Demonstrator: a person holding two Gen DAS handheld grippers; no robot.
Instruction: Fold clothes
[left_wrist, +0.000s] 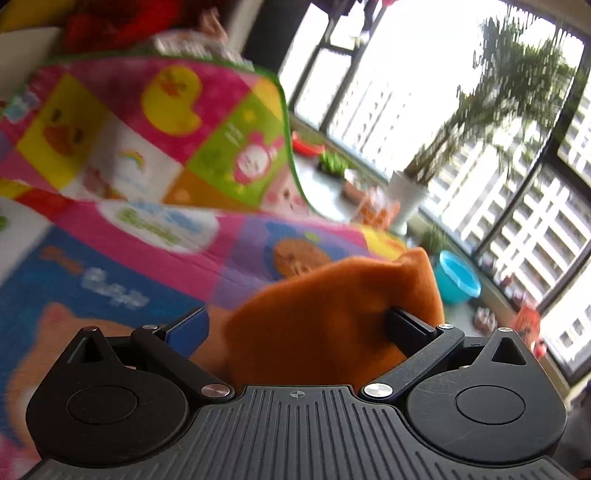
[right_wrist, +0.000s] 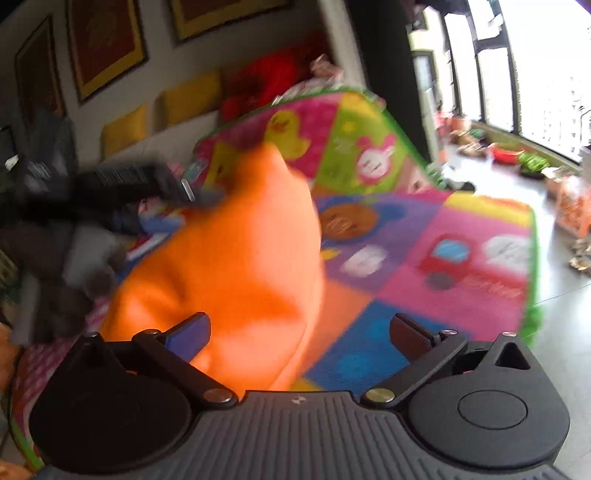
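An orange fleece garment (left_wrist: 314, 325) lies bunched between the wide-apart jaws of my left gripper (left_wrist: 297, 317). It drapes over the right finger (left_wrist: 406, 326) and stays clear of the blue left pad (left_wrist: 188, 328). In the right wrist view the same orange garment (right_wrist: 236, 258) rises to a peak over the play mat (right_wrist: 461, 258). My right gripper (right_wrist: 301, 321) stands open. The cloth's edge lies against its left finger (right_wrist: 188, 332), and the right finger (right_wrist: 410, 334) is bare. A dark blurred shape, the left gripper (right_wrist: 140, 181), reaches toward the cloth from the left.
The colourful play mat (left_wrist: 110, 258) has its far part folded up (left_wrist: 166, 122). A white plant pot (left_wrist: 406, 199), a blue basin (left_wrist: 456, 282) and a red basin (right_wrist: 504, 153) stand by the windows. Grey and brown clothes (right_wrist: 74, 266) lie at the left.
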